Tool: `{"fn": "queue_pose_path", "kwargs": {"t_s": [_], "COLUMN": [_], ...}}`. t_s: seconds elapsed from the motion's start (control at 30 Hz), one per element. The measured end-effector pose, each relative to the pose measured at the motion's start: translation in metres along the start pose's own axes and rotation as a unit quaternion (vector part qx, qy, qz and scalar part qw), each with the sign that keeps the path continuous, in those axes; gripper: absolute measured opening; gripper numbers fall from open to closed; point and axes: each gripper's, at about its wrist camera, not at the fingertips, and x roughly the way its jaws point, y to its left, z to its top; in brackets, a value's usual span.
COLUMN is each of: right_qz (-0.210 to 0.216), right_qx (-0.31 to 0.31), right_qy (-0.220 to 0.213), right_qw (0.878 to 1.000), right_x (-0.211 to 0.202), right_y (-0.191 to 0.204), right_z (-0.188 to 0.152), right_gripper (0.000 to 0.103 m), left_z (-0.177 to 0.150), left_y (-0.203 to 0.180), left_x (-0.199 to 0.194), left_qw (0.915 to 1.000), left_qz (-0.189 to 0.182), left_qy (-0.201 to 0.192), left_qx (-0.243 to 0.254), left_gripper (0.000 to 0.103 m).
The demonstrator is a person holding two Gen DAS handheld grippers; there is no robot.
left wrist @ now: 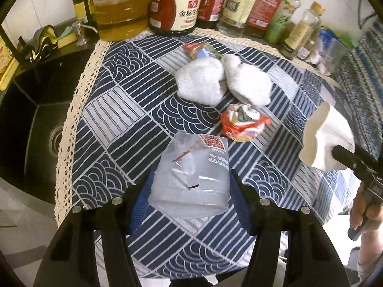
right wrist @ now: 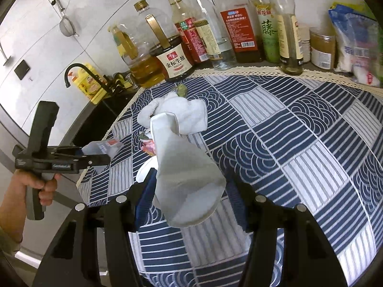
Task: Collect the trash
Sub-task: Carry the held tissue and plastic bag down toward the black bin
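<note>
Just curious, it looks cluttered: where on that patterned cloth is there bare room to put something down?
Bare: the tablecloth right of the white towels, below the bottles. Crowded: around the towels and crumpled wrapper.

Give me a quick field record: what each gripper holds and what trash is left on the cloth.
left gripper: shut on clear plastic bag with red QR print
right gripper: shut on crumpled white paper piece
left on blue patterned tablecloth: crumpled red-orange wrapper, small colourful wrapper, two white folded towels
backdrop: row of sauce and oil bottles
sink: black sink, beside the cloth
</note>
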Motion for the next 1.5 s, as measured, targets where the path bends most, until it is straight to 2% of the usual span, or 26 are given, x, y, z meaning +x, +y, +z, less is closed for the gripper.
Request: {"fn": "queue_pose_path", "kwargs": {"t_s": [0.27,0.73,0.93,1.2,1.5], "right_qz": [-0.025,-0.052,-0.047,-0.038,-0.030], "right_qx": [0.017,0.047,0.045,0.044,0.063], "right_qy": [-0.017,-0.018,0.002,0.030,0.081], "right_qw": [0.999,0.997,0.998,0.998,0.994], "right_x": [-0.016,-0.027,-0.017,0.002,0.035], "right_y": [0.035,0.102,0.138,0.172,0.178], "right_z": [-0.026,-0.089,-0.114,-0.146,-0.178], "right_gripper": [0.058,0.058,0.058,0.058,0.058], "left_z": [-0.027,-0.094,-0.126,-0.161,-0.191], "left_y": [0.002,0.012,0.019,0.038,0.057], "left_x": [-0.027,-0.046,-0.051,-0.043,-0.018], "left_qw": [0.9988,0.9929,0.9905,0.9898,0.9894], "left_qz": [-0.030,-0.092,-0.104,-0.112,-0.116], "left_qy": [-0.017,-0.011,0.000,0.023,0.065], "left_qx": [0.035,0.075,0.090,0.085,0.058], "left_gripper": [0.060,0.060,0.060,0.060,0.060]}}
